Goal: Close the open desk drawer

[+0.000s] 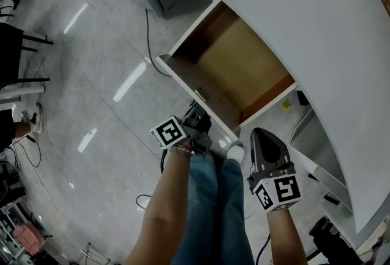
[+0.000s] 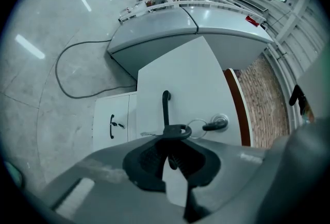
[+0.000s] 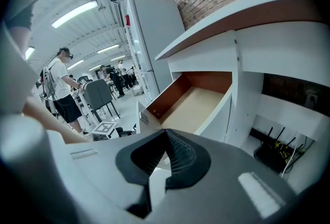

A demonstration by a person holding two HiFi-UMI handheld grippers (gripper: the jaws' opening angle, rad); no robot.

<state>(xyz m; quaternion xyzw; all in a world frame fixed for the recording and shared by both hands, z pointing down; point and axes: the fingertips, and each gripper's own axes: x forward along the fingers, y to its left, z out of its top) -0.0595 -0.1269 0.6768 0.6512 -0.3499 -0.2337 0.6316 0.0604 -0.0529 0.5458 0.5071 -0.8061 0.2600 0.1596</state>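
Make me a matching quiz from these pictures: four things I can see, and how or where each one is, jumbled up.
Things:
1 drawer
2 left gripper
3 right gripper
4 key

States:
a stuck in the lock
b pulled out, empty
c shut on nothing
d shut on the black handle

Pairs: 1-b, 2-d, 3-c, 4-a

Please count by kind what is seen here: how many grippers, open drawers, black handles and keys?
Grippers: 2, left gripper and right gripper
Open drawer: 1
Black handles: 2, drawer handle and cabinet handle
Key: 1
Total: 6
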